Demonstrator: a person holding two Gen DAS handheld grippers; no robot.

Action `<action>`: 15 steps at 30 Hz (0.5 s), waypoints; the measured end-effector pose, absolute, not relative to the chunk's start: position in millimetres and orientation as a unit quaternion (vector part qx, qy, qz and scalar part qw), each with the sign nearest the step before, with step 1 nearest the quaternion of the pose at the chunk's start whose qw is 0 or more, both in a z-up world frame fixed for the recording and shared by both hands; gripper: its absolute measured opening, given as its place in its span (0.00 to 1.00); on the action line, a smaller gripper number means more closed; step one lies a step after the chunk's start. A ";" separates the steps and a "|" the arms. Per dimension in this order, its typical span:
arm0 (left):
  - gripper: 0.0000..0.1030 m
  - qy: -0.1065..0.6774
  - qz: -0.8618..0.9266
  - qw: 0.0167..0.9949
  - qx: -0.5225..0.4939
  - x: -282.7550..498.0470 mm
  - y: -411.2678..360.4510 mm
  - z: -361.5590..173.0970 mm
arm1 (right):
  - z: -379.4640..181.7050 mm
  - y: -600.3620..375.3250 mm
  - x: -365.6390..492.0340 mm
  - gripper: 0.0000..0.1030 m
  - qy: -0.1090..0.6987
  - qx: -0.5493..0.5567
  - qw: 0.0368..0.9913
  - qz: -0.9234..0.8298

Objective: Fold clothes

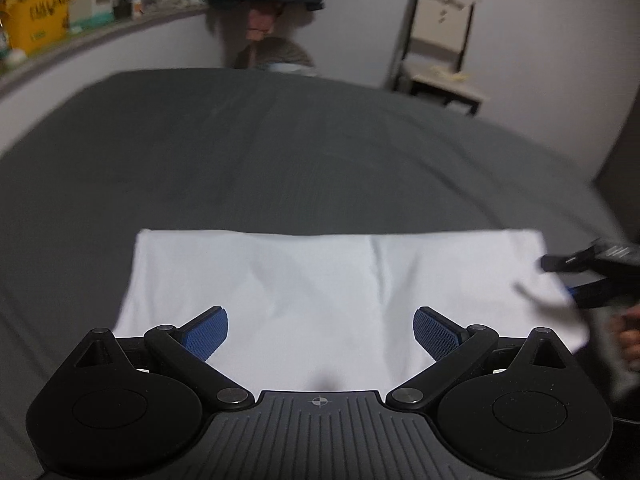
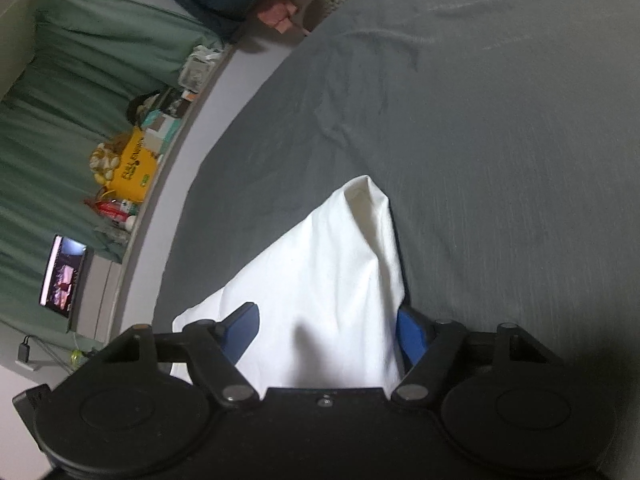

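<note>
A white garment (image 1: 320, 280) lies folded into a wide rectangle on the grey bed sheet (image 1: 280, 160). My left gripper (image 1: 320, 336) hovers over its near edge, open, with nothing between the blue pads. At the garment's right end my right gripper (image 1: 557, 277) is rolled on its side, one finger above the cloth corner and one below. In the right wrist view the white garment (image 2: 328, 264) runs between the jaws of the right gripper (image 2: 326, 332), which stand well apart. The cloth's right edge is raised off the sheet (image 2: 500, 160).
A pale chair (image 1: 440, 48) stands beyond the bed's far right corner. A ledge along the left wall holds a yellow box (image 1: 40, 20) and other items. A lit screen (image 2: 64, 272) stands below green curtains. A person's hand (image 1: 628, 340) holds the right gripper.
</note>
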State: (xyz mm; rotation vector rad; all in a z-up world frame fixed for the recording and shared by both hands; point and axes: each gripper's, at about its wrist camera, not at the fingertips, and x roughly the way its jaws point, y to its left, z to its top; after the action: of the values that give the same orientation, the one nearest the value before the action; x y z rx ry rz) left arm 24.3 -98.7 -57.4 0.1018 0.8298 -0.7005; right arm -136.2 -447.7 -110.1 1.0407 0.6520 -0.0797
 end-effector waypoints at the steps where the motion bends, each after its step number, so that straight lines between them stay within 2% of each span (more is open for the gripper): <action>1: 0.98 0.402 -0.341 0.849 0.027 27.8 -91.8 -58.7 | -109.7 -447.5 -137.2 0.70 0.303 0.487 0.819 -0.034; 2: 0.98 0.411 -0.347 0.843 0.004 31.6 -85.1 -60.6 | -109.2 -447.3 -137.9 0.69 0.301 0.486 0.820 -0.031; 4: 0.98 0.437 -0.343 0.830 -0.051 41.3 -74.3 -69.1 | -108.0 -446.9 -138.7 0.60 0.298 0.488 0.820 -0.027; 5: 0.98 0.447 -0.339 0.824 -0.077 46.1 -69.9 -73.8 | -108.4 -447.1 -138.5 0.48 0.300 0.491 0.818 -0.023; 7: 0.98 0.454 -0.323 0.825 -0.095 51.4 -65.2 -77.8 | -110.3 -445.3 -134.5 0.43 0.314 0.489 0.813 -0.026; 12: 0.98 0.389 -0.293 0.873 -0.024 47.2 -61.2 -72.5 | -105.7 -439.3 -131.4 0.18 0.327 0.464 0.822 -0.050; 15: 0.98 0.372 -0.278 0.885 0.011 47.6 -61.2 -73.4 | -91.9 -429.8 -133.0 0.11 0.312 0.446 0.837 -0.061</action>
State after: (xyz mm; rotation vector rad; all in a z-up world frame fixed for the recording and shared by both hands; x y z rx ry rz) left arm 47.6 -61.2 -73.4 0.0234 0.7748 -0.5787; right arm -133.0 -429.8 -91.9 0.9435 0.6606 -0.1295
